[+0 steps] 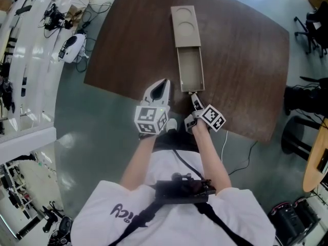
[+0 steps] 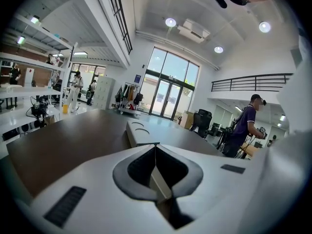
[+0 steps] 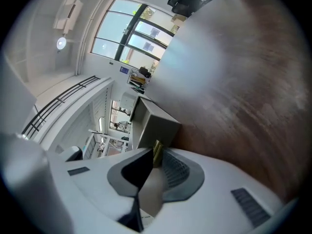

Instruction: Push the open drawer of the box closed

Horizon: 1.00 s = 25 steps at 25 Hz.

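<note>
1. Head view: the box lies on the counter ahead of both tools, with its drawer pulled out toward them. The right tool has its tips at the drawer's front end. The left tool hovers just to that tool's left.
2. Left tool view: the left tool has its jaws pressed together on nothing. The box sits straight ahead.
3. Right tool view: the right tool is narrowed onto the small yellowish pull tab and pinches it. The drawer front is directly beyond its tips.
</note>
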Available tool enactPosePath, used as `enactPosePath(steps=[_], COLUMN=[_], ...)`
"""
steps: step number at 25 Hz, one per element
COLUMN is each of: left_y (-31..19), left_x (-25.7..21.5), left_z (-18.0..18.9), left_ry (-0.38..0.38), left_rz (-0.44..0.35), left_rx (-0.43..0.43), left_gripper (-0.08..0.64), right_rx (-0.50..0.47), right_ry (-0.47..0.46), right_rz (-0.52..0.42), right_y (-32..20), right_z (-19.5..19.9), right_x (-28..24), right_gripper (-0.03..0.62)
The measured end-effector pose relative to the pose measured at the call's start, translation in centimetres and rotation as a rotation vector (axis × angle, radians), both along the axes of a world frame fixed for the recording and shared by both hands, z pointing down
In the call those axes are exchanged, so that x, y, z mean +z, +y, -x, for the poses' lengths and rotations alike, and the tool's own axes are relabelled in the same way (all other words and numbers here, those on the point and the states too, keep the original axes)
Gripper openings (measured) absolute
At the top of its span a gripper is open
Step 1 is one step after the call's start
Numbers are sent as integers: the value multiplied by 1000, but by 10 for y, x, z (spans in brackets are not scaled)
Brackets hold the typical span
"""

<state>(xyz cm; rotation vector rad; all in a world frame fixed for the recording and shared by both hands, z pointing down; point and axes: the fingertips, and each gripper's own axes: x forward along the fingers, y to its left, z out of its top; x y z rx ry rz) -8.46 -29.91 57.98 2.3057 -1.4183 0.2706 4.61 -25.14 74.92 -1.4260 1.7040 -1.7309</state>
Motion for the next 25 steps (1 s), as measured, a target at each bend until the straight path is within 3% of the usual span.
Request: enactPosePath(steps=[19, 25], left_y=[-32, -47], left_x=[-6, -10], left_z=[4, 4], left_ry=[68, 32], left_rz=[-6, -19], left_rx=[-40, -47], left_gripper=[11, 11], right_rx=[-30, -55], right_ry=[-47, -46], right_rz=[-2, 7], right_y=[-32, -49], right_z=[1, 6], right_x=[-18, -21], right_gripper=[48, 48])
